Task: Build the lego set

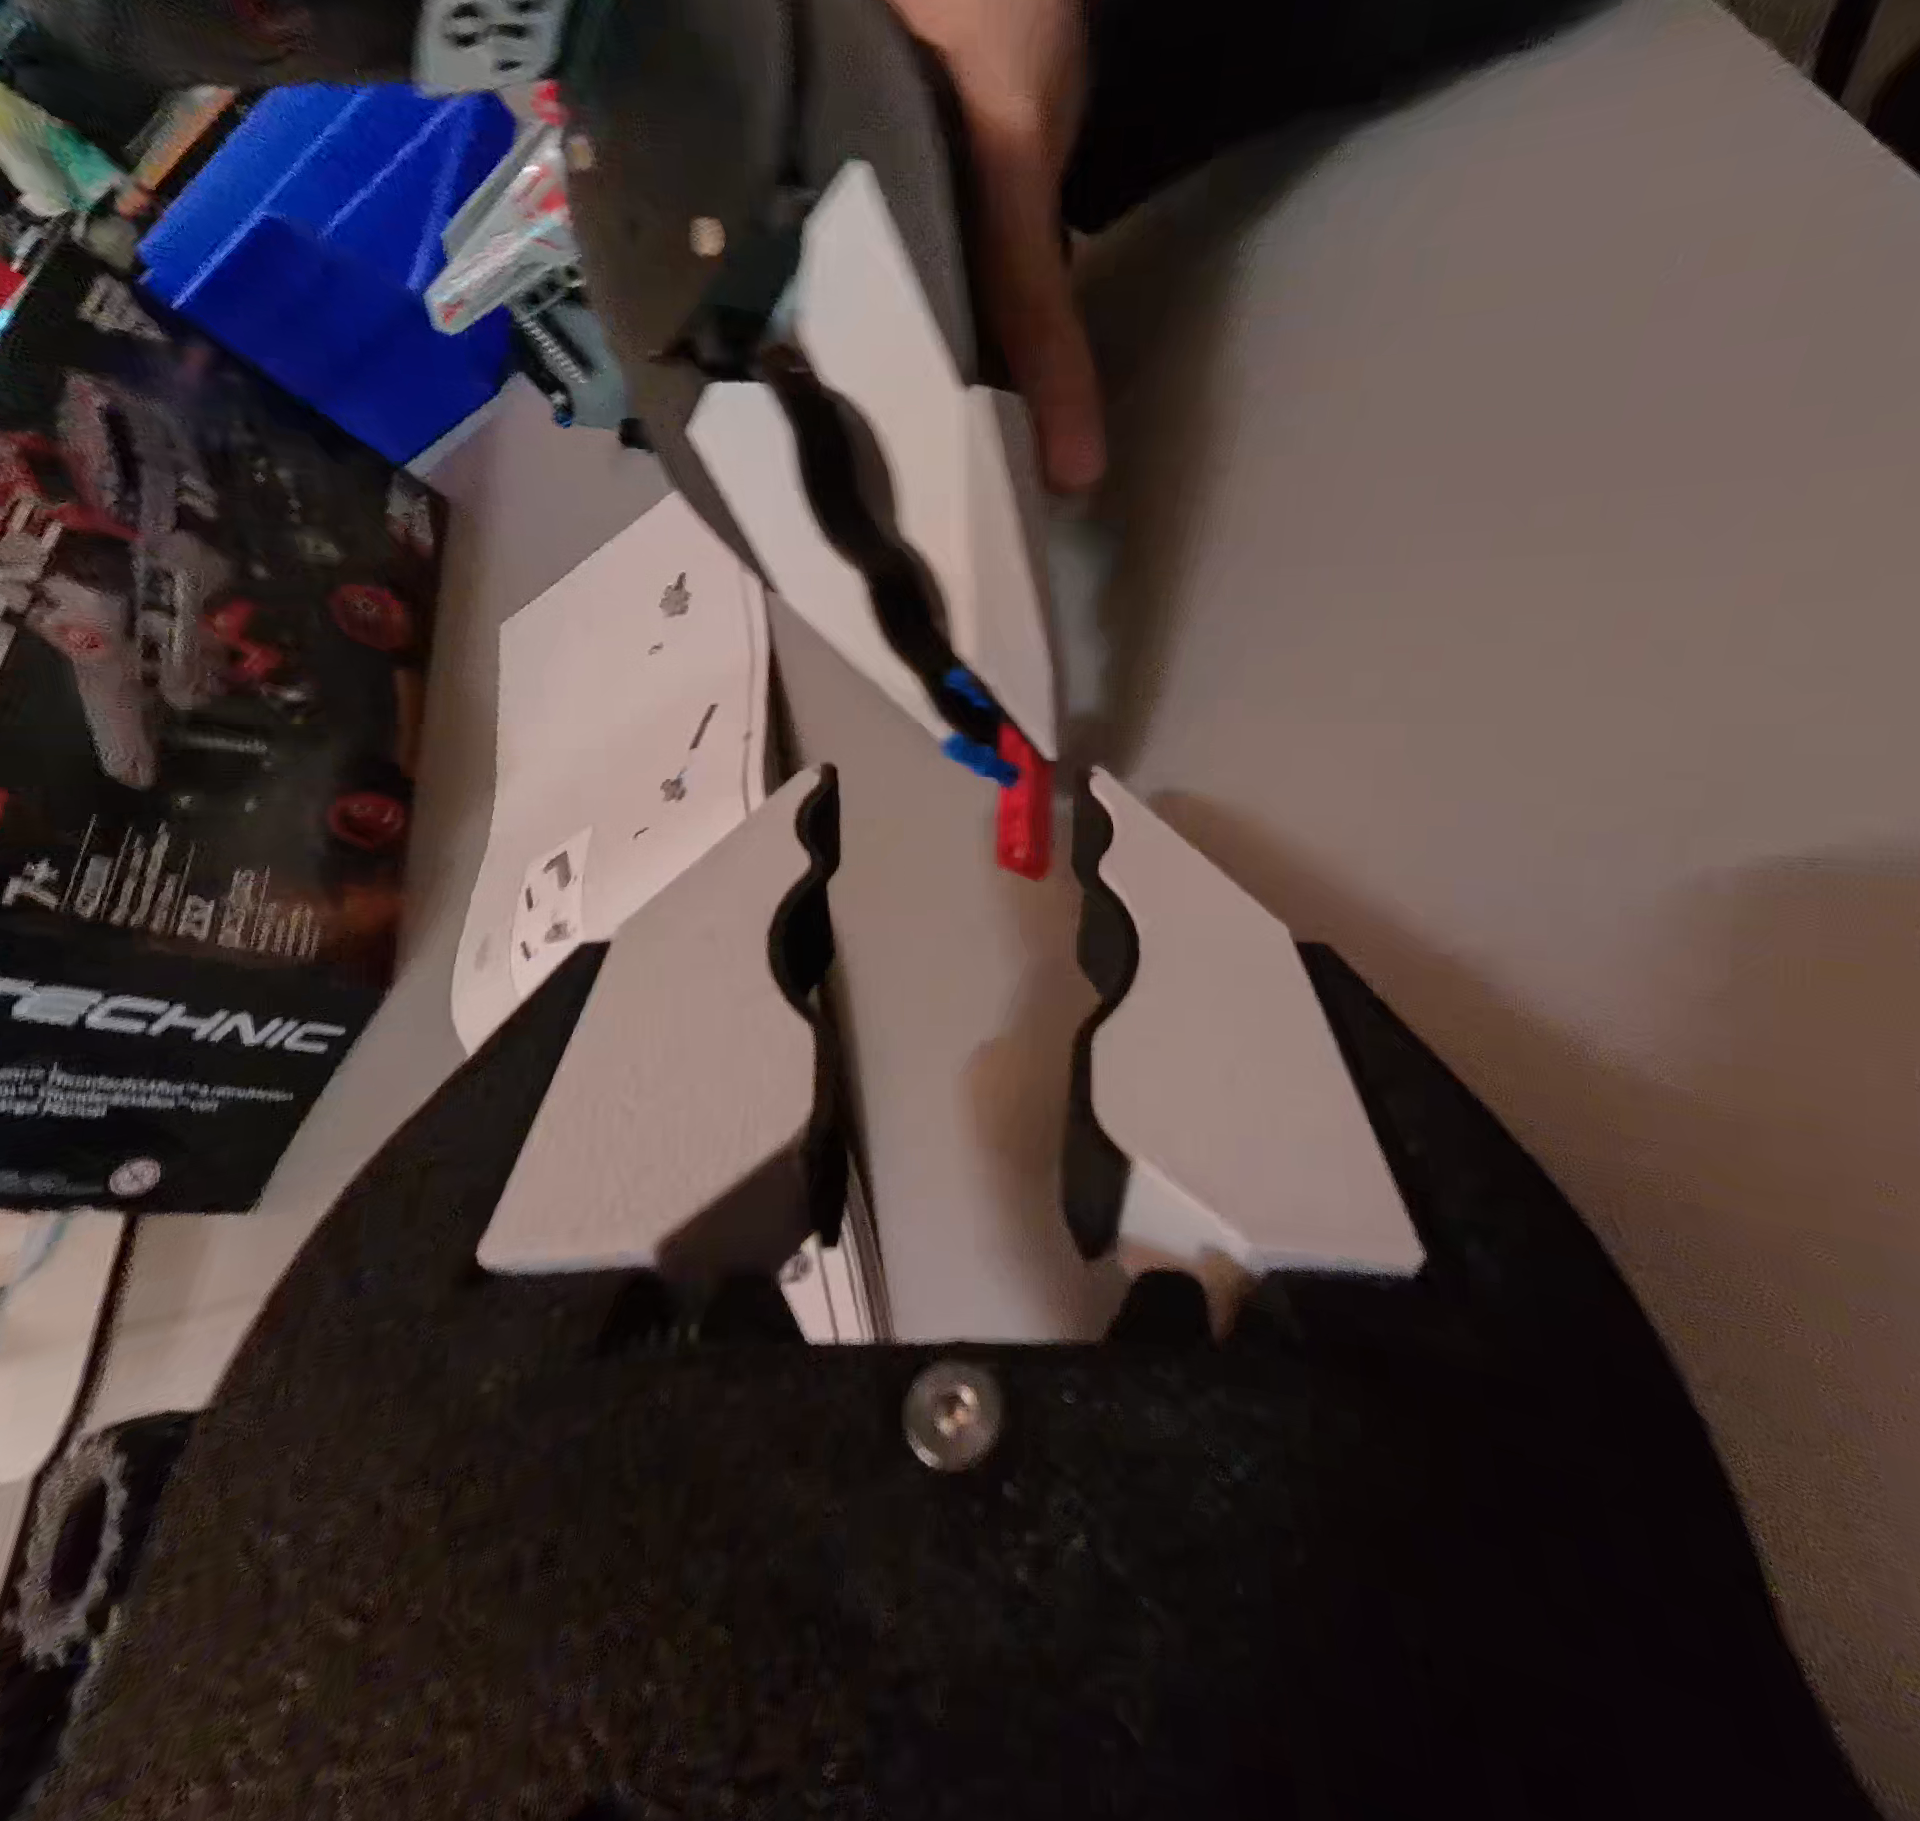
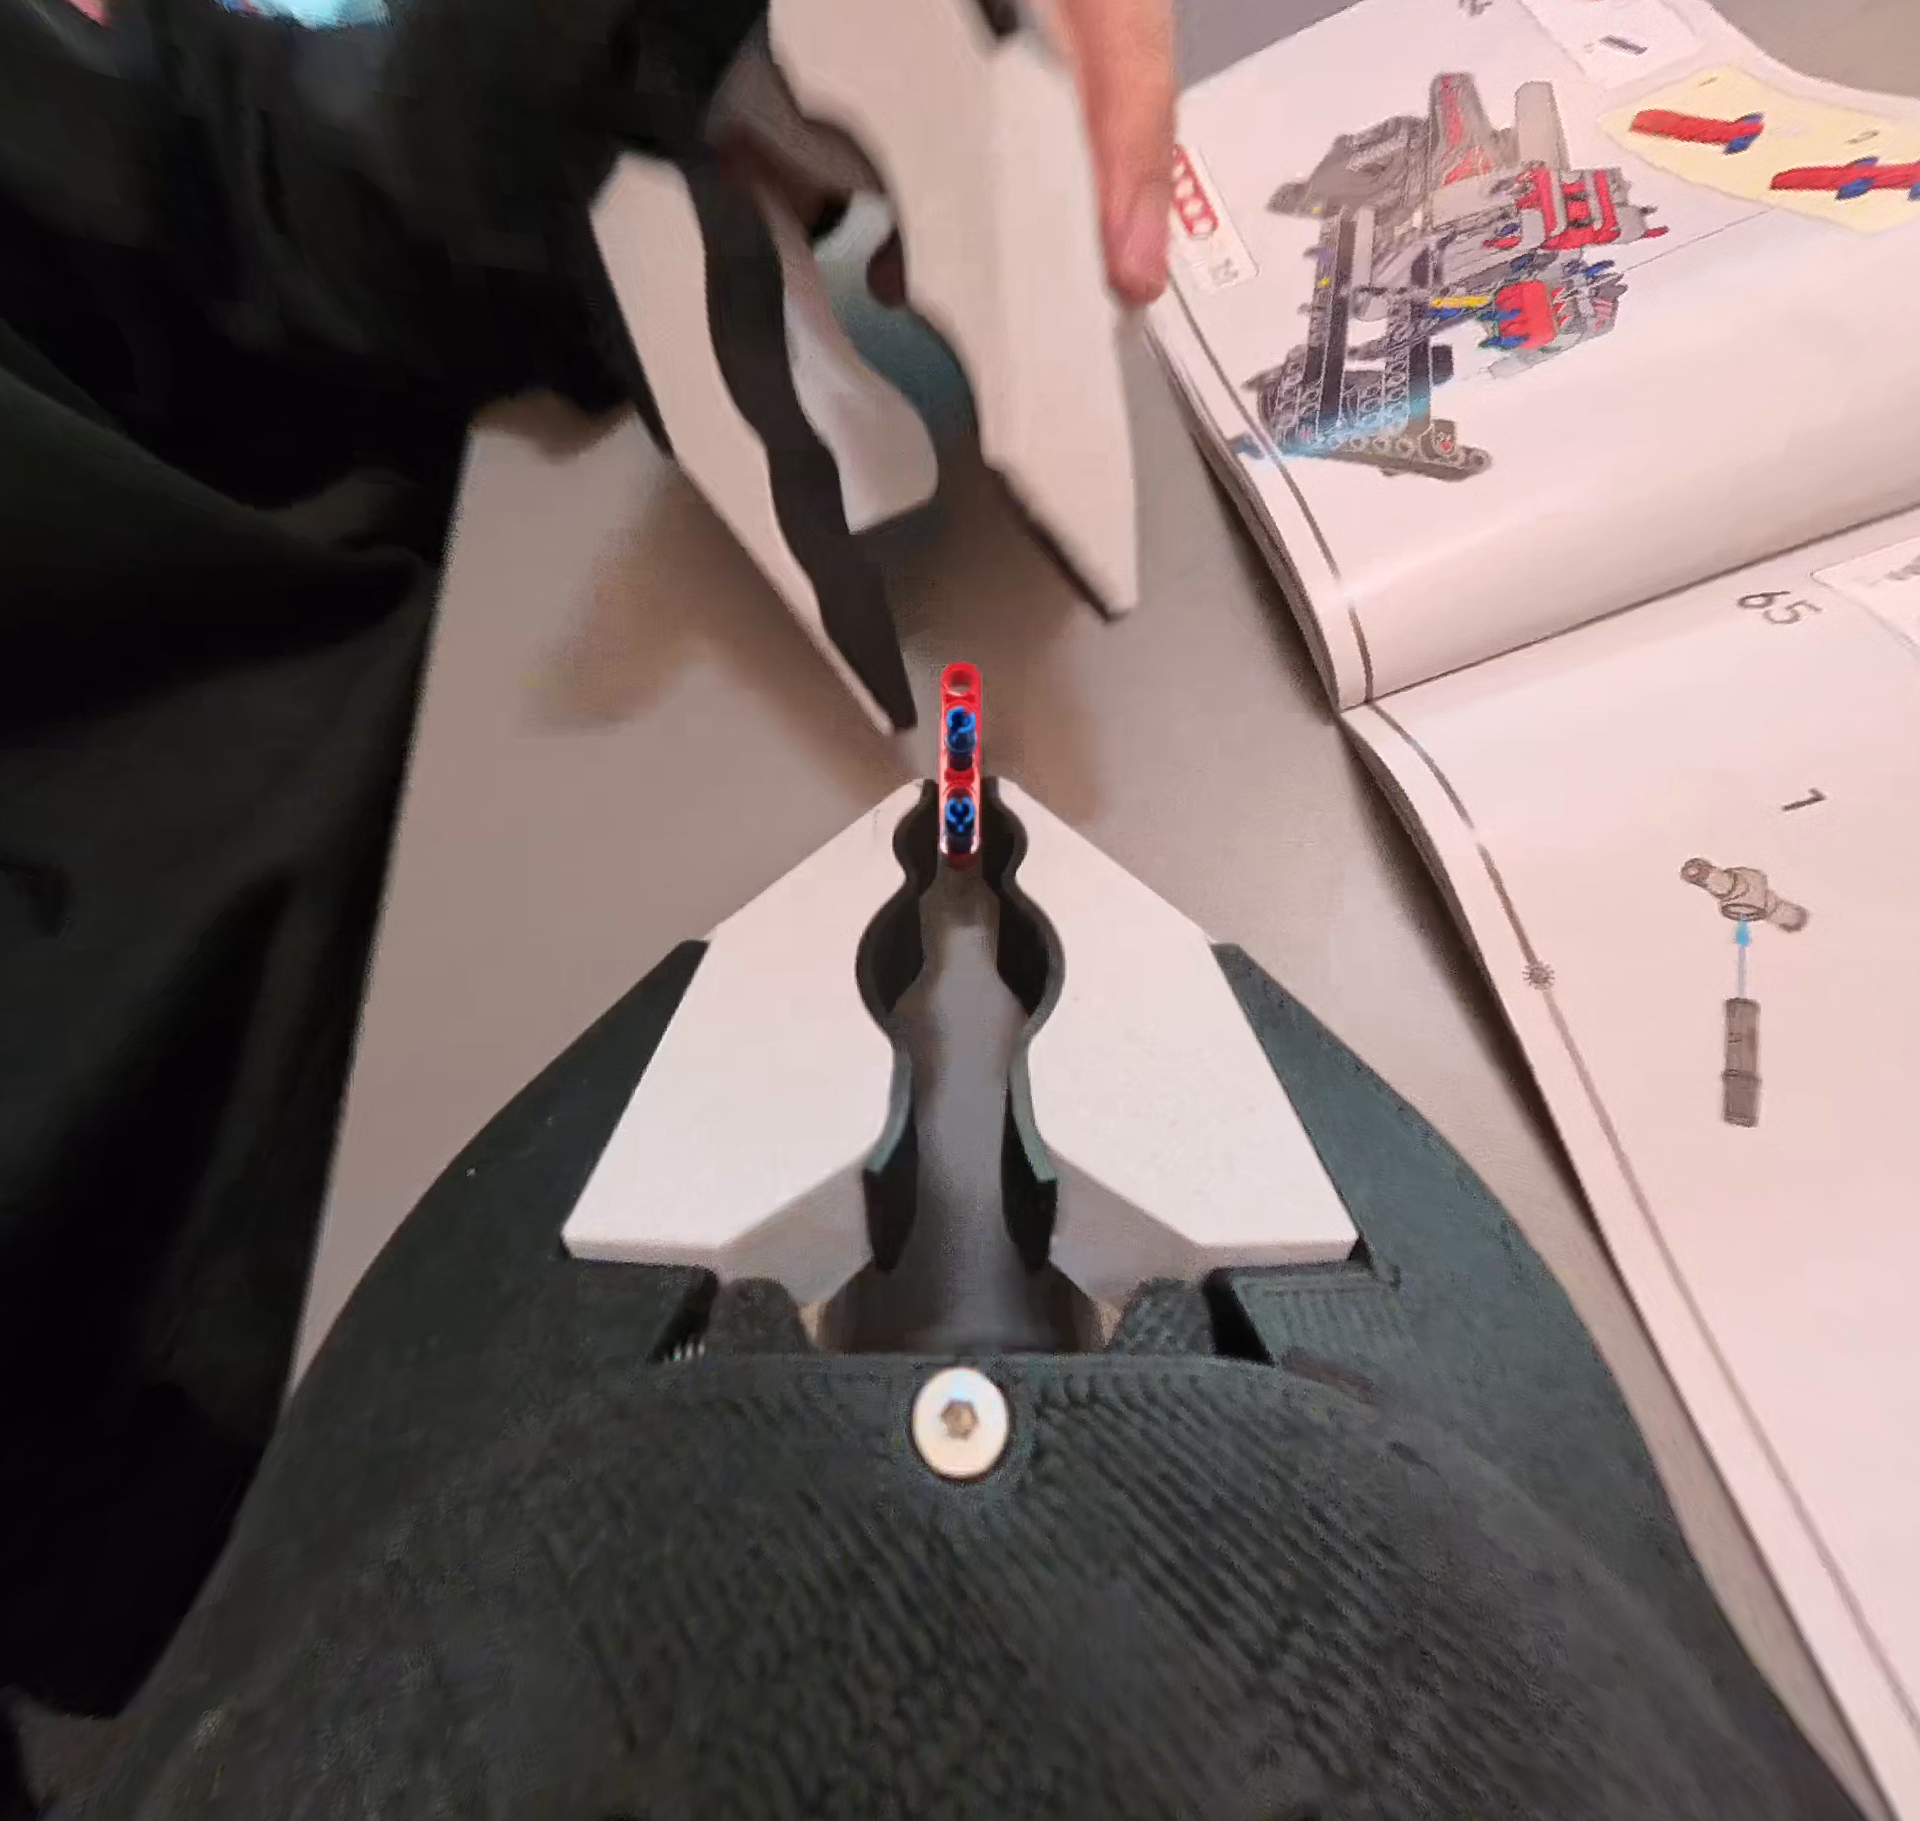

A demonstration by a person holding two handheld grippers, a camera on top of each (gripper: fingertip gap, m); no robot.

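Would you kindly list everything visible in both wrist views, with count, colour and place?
red beam: one, red, clamped at the right gripper's tips, above the table
blue pins: two, blue, pushed through the red beam
instruction booklet: one, white pages, open, right side of the right wrist view
set box: one, dark, printed, lying flat at the left of the left wrist view
blue bin: one, blue, behind the box
table: one, pale grey
right gripper: one, white fingers, shut on the beam
left gripper: one, white fingers, open, facing the beam
hand: one, behind the right gripper
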